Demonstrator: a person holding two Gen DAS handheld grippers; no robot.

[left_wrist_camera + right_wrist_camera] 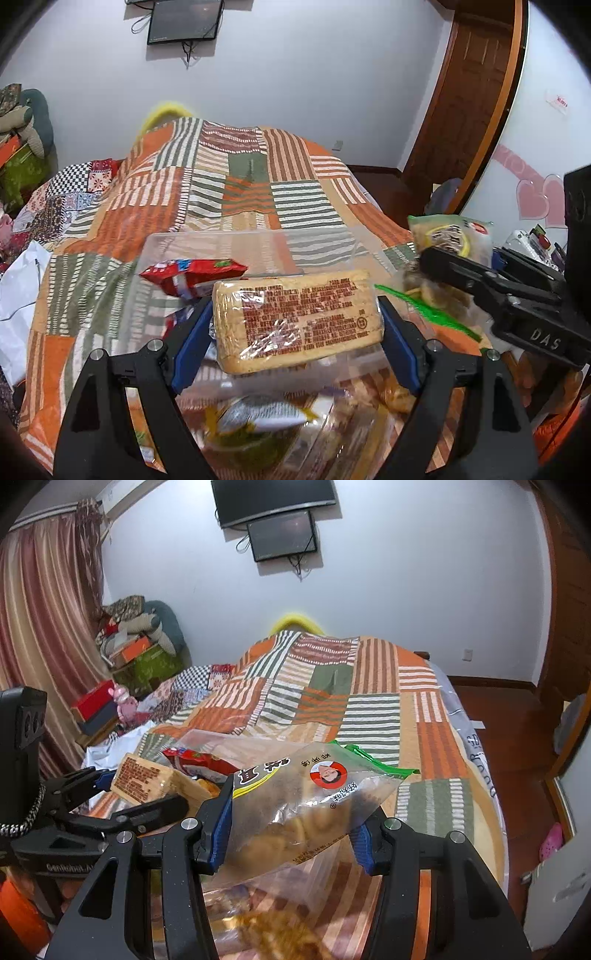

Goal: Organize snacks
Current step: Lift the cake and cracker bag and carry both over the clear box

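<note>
My left gripper (295,328) is shut on a wrapped beige cracker block (295,321) with red print, held above a clear plastic bin (207,240) on the bed. A red snack packet (192,275) lies in the bin. My right gripper (291,823) is shut on a clear bag of brown snacks (306,794) with a green top edge, held to the right of the cracker block (144,779). The right gripper also shows at the right of the left wrist view (491,288), holding the bag (443,236). More packets (258,417) lie below, blurred.
An orange, green and white striped patchwork quilt (258,177) covers the bed. A white plastic bag (18,295) lies at the left. Boxes and pillows (140,642) are piled by the curtain. A wooden door (469,92) stands at the right.
</note>
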